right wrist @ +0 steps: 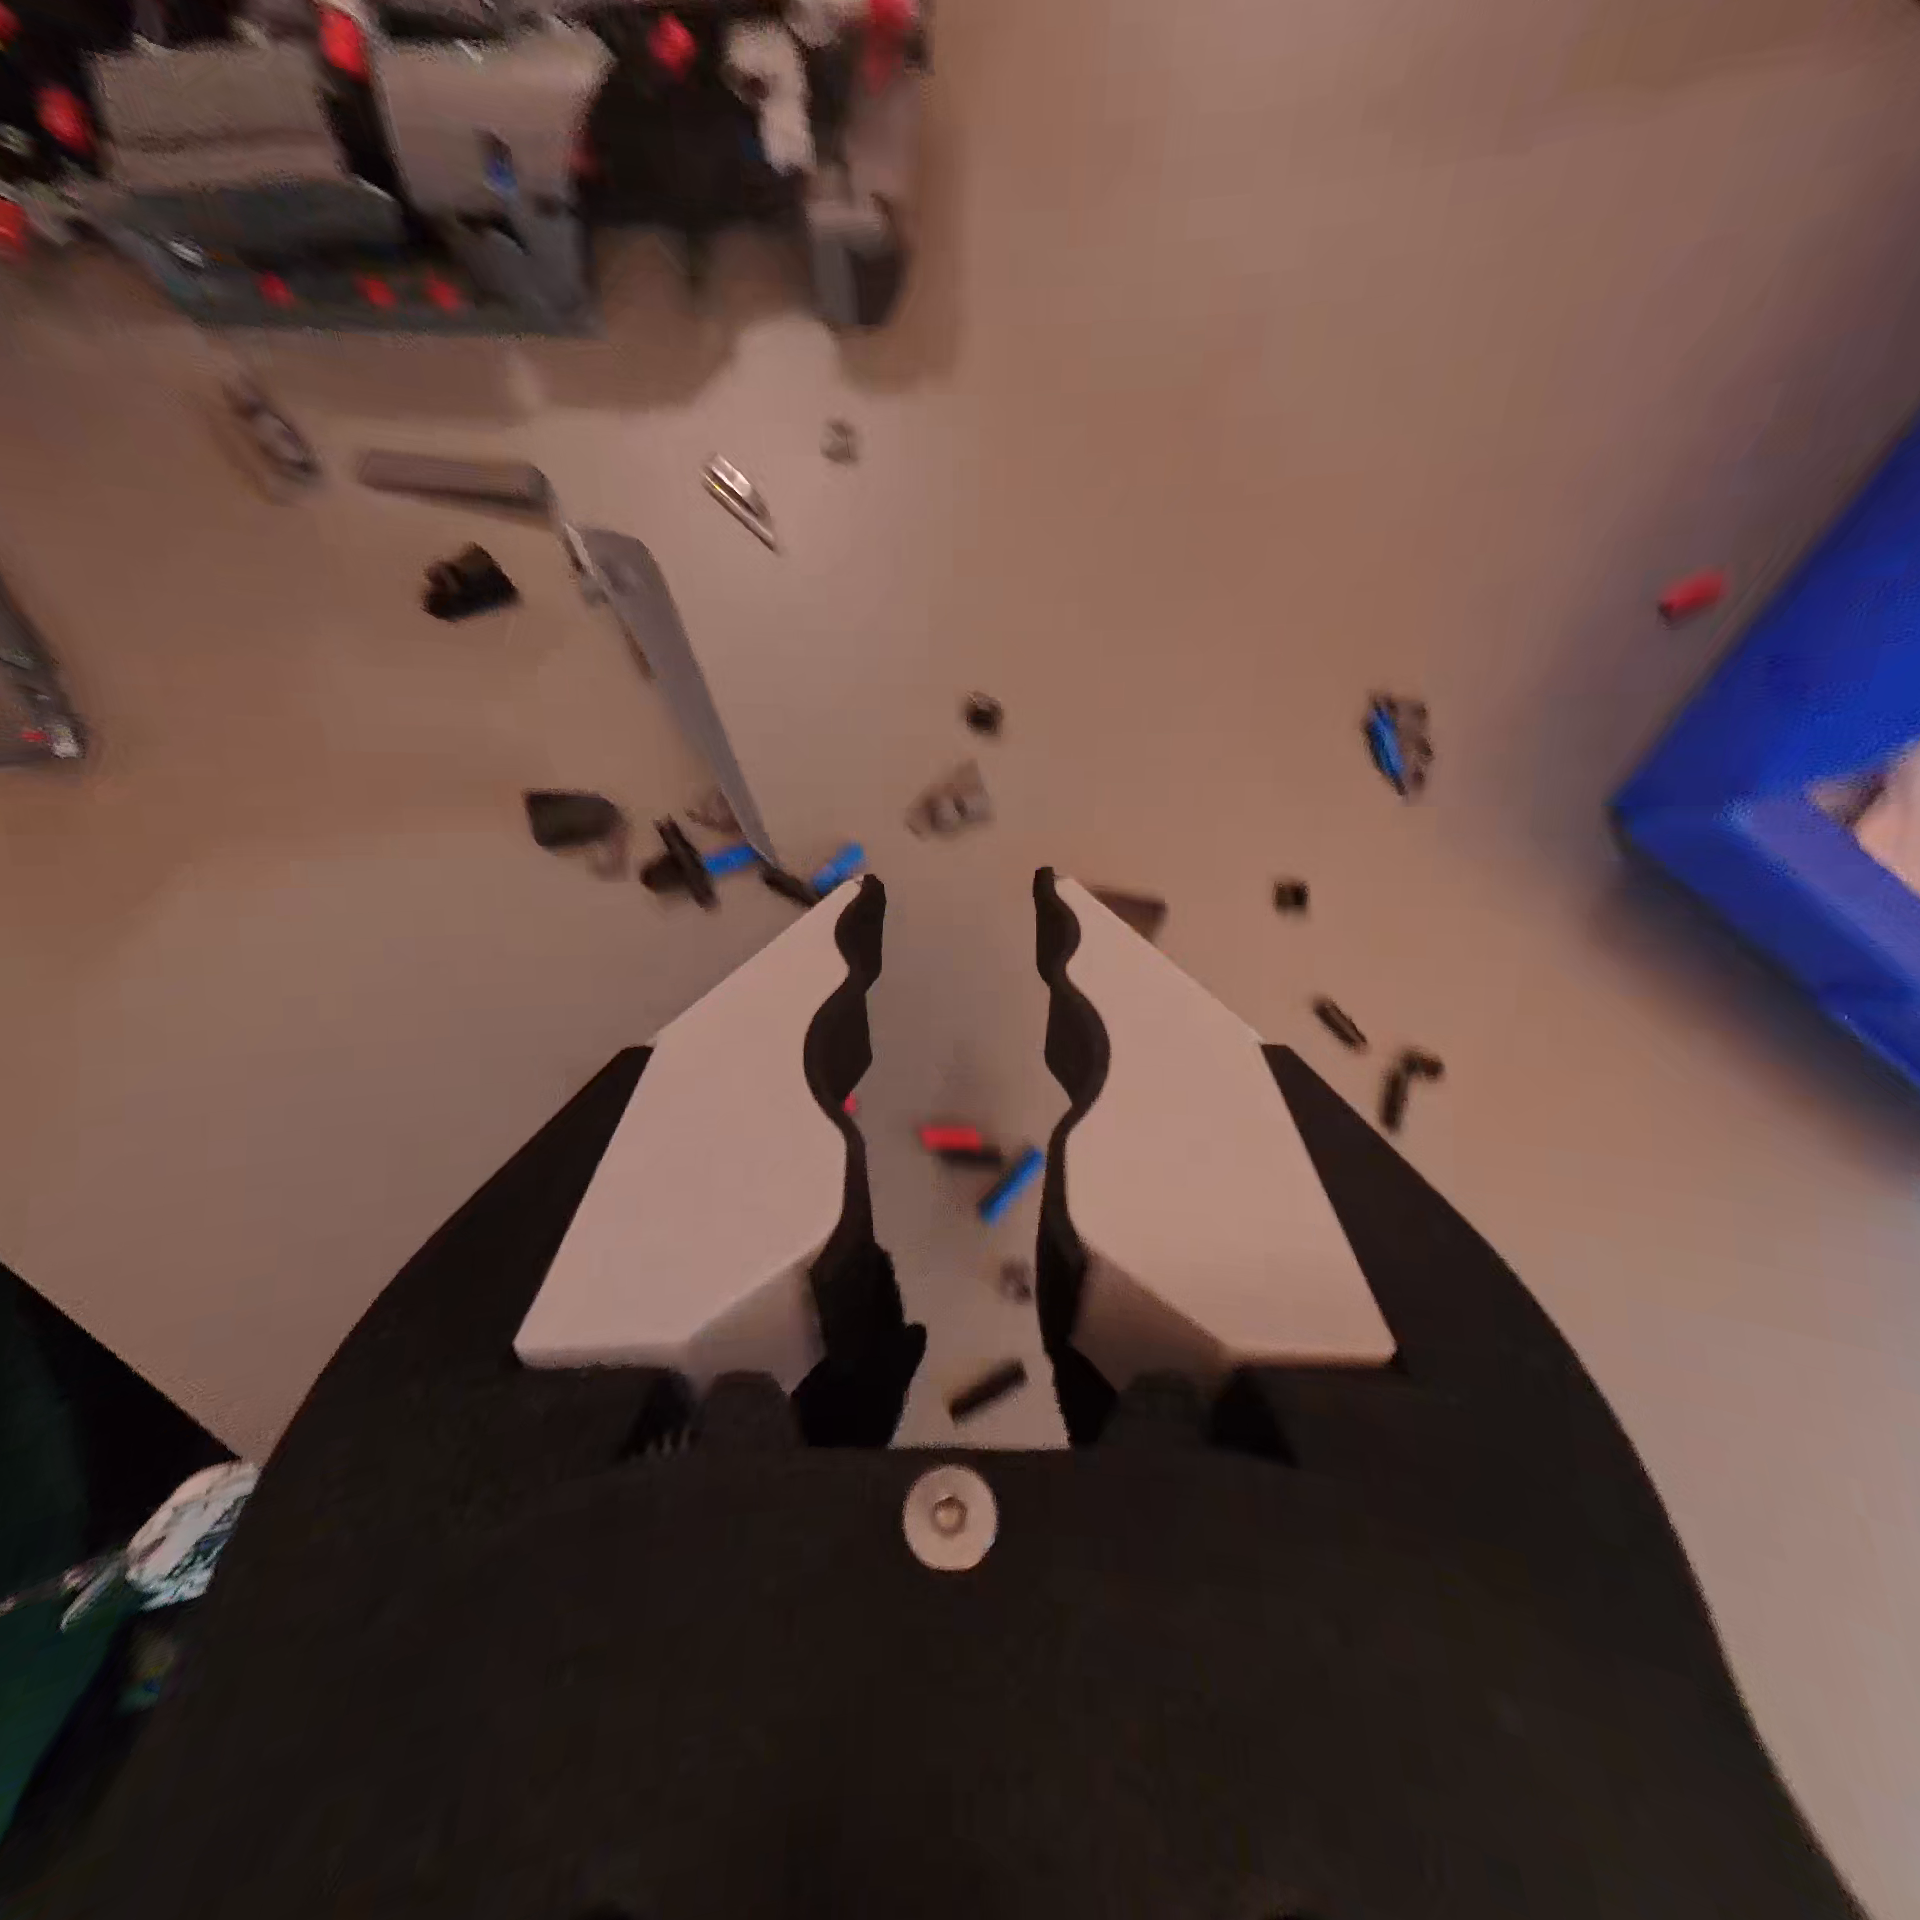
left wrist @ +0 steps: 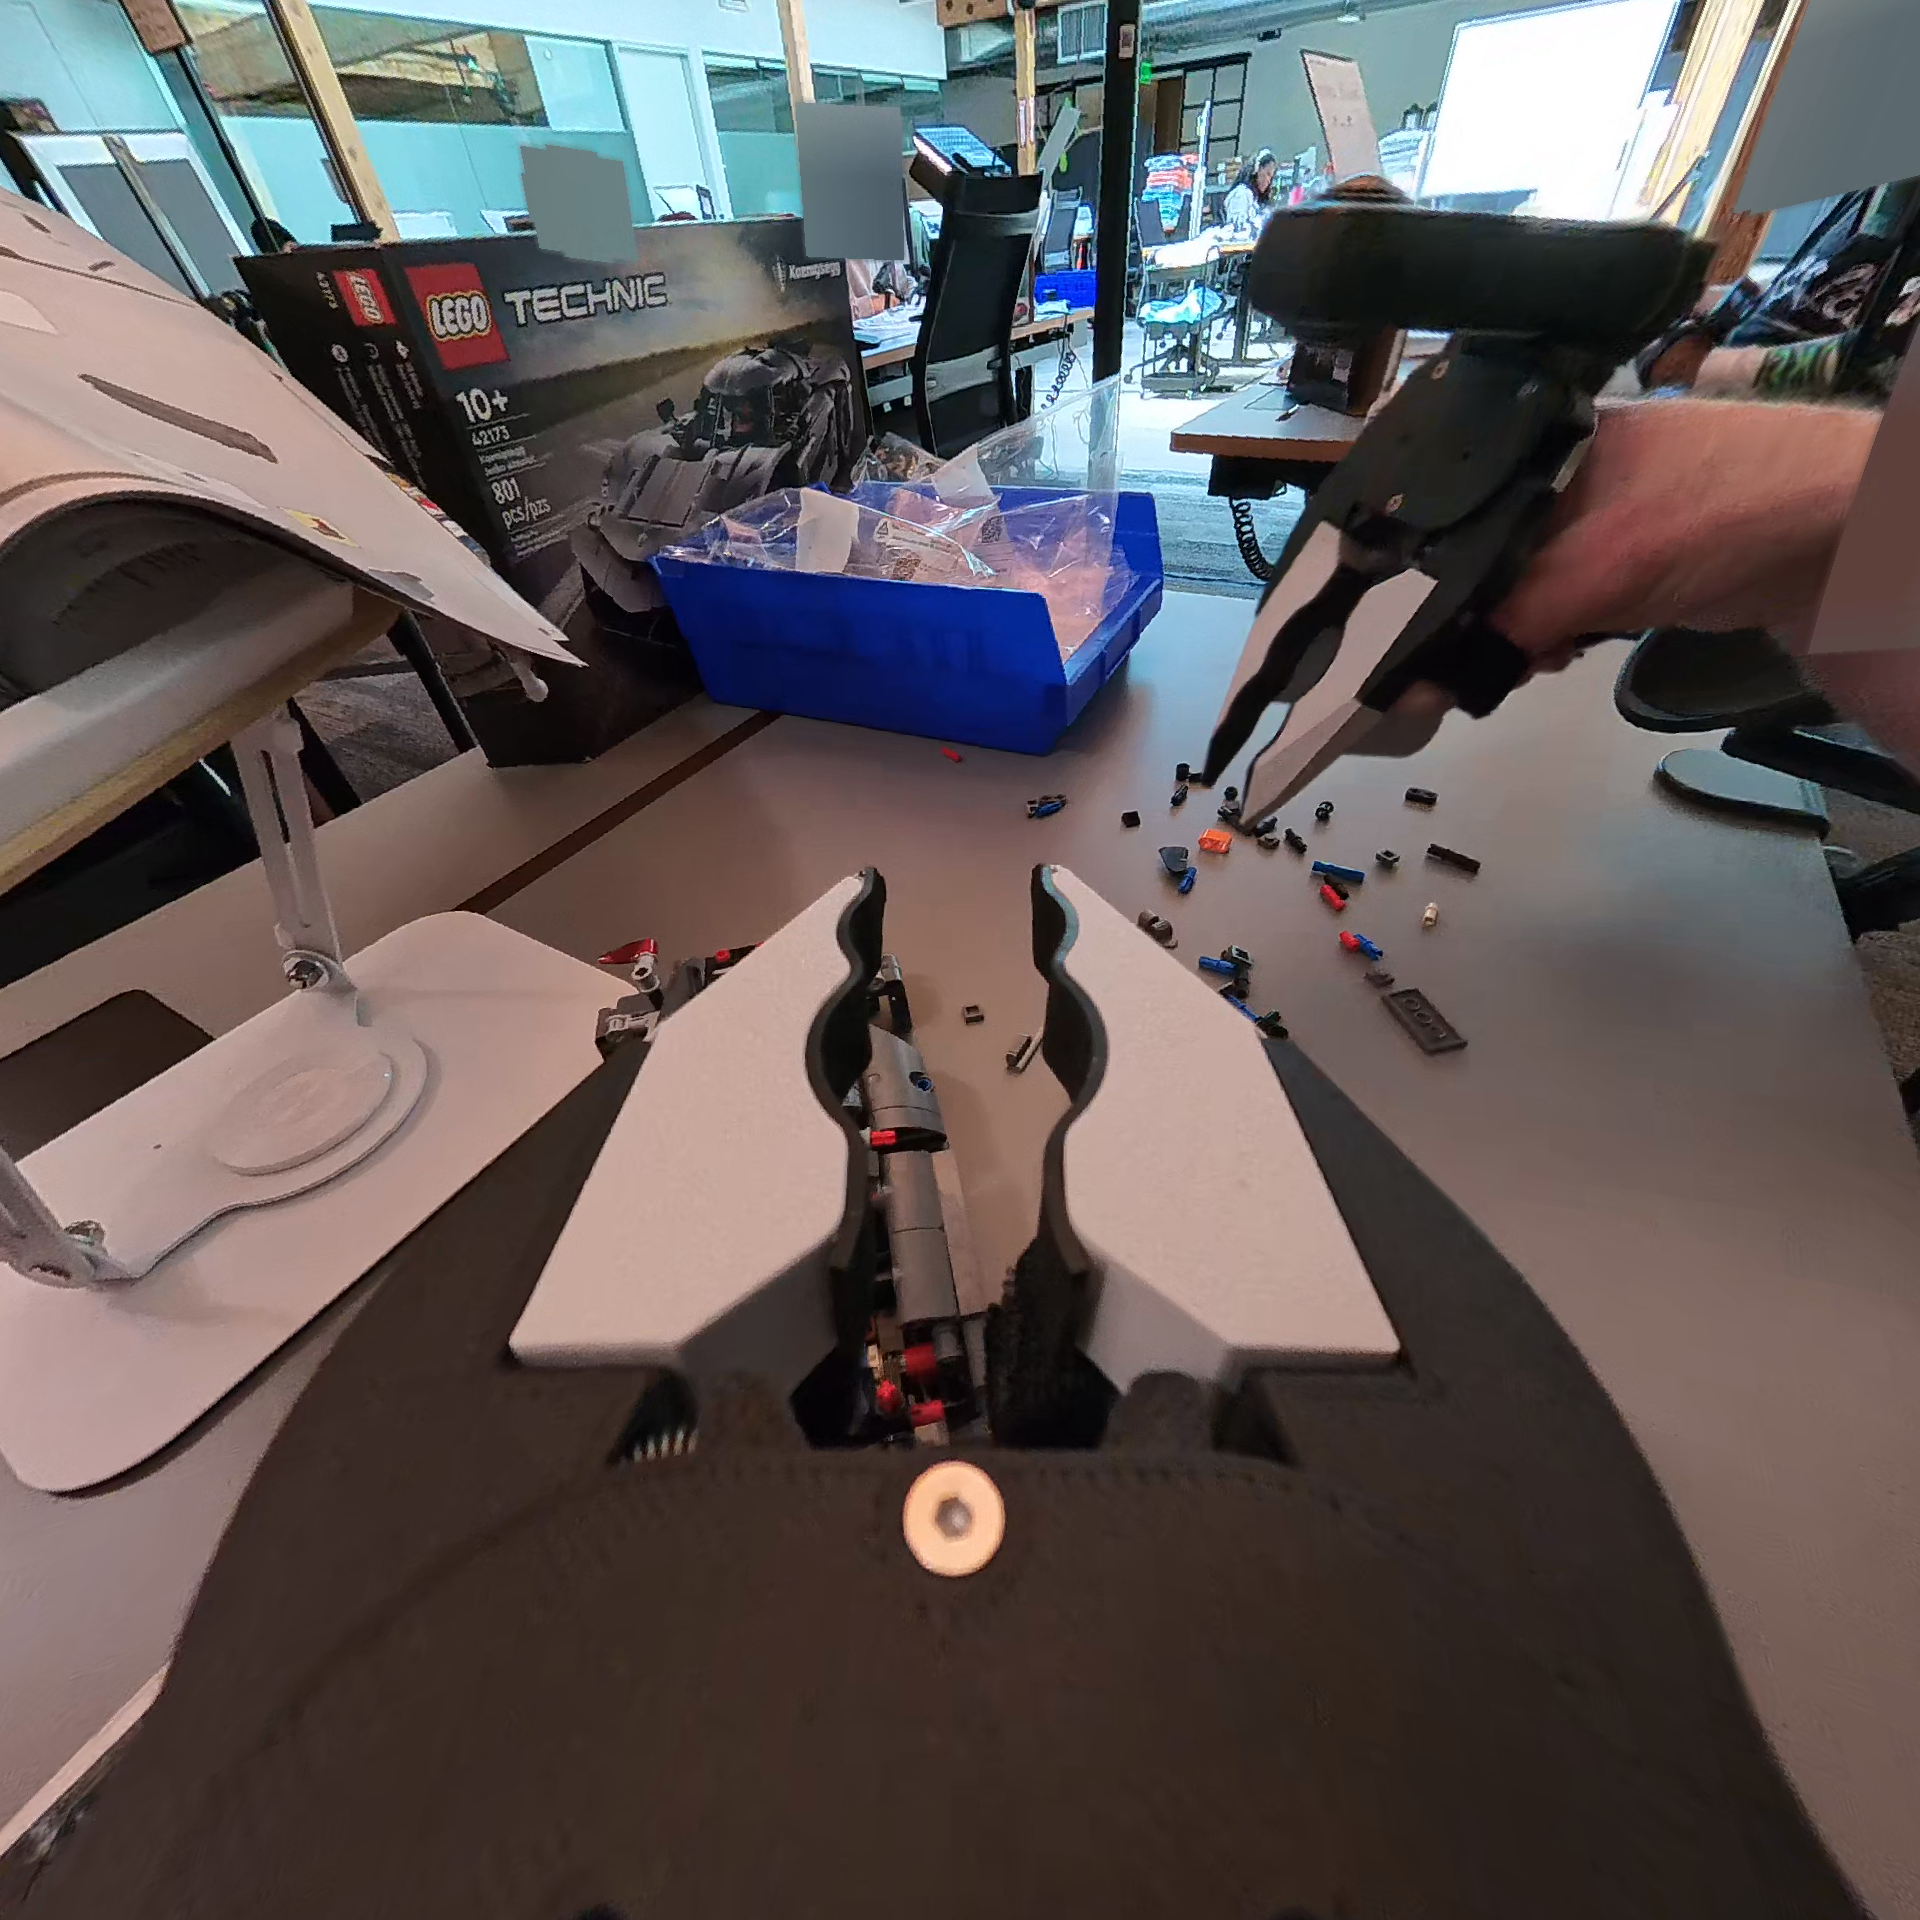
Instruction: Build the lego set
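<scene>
Straddling grey lego assembly [left wrist: 914,1195], long axis along fingers, left claw [left wrist: 957,883] open; right claw [right wrist: 957,888] open.

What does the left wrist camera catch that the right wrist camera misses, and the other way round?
Only the left wrist view shows the set's box, the white stand holding an open booklet, the office behind, and the right gripper from outside, in a hand, tips down among the loose pieces.

Only the right wrist view looks straight down between its open fingers at a red pin and a blue pin.

Both show the blue bin, the table and the partly built grey model.
</scene>
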Demonstrator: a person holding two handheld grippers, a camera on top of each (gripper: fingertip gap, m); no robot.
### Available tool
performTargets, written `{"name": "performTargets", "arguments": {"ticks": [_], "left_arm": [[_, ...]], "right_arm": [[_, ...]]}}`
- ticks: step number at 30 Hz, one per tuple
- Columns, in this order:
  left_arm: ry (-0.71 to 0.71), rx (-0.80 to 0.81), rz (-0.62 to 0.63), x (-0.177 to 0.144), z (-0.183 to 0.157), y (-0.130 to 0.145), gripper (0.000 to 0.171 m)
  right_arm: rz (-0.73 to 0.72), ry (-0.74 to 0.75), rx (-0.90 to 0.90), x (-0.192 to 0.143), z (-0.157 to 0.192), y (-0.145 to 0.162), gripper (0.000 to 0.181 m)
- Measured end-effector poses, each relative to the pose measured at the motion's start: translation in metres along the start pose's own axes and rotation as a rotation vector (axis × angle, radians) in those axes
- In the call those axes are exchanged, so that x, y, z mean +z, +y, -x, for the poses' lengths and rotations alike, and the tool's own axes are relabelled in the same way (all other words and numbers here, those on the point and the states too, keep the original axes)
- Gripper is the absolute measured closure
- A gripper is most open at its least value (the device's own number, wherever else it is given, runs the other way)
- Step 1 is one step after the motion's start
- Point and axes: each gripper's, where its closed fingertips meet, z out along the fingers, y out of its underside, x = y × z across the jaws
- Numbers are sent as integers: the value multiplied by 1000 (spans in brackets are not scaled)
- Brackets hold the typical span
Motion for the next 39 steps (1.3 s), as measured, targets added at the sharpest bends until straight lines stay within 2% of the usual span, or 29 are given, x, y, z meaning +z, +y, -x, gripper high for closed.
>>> {"name": "performTargets", "arguments": {"ticks": [4, 10, 17, 20, 22, 24, 31, 33, 35, 39], "left_arm": [[-8, -7, -7, -2, 4, -1, 145], [-15, -16, -28, -7, 7, -6, 146], [-20, -2, -36, -9, 6, -10, 146], [-27, -4, -46, -11, 8, -12, 147], [-35, -3, -55, -13, 10, -14, 147], [-41, -4, -63, -15, 12, -16, 147], [-61, 58, -32, -12, 6, -15, 148], [-44, 113, -8, -7, -8, -15, 147], [16, 138, 11, 0, -31, -15, 147], [63, 180, 25, -8, -63, -28, 136]], "right_arm": [[-84, -133, -130, 33, 43, -37, 151], [-153, -275, -249, 64, 94, -71, 153], [-139, -350, -473, 90, 151, -76, 155], [-130, -384, -491, 97, 170, -78, 155], [-97, -376, -504, 105, 175, -74, 158], [-98, -379, -517, 108, 180, -71, 168], [-42, -360, -485, 91, 166, -40, 168], [-43, -311, -473, 87, 156, -32, 159], [-90, -301, -429, 80, 151, -31, 153], [-314, -267, -365, 65, 145, -48, 152]]}}
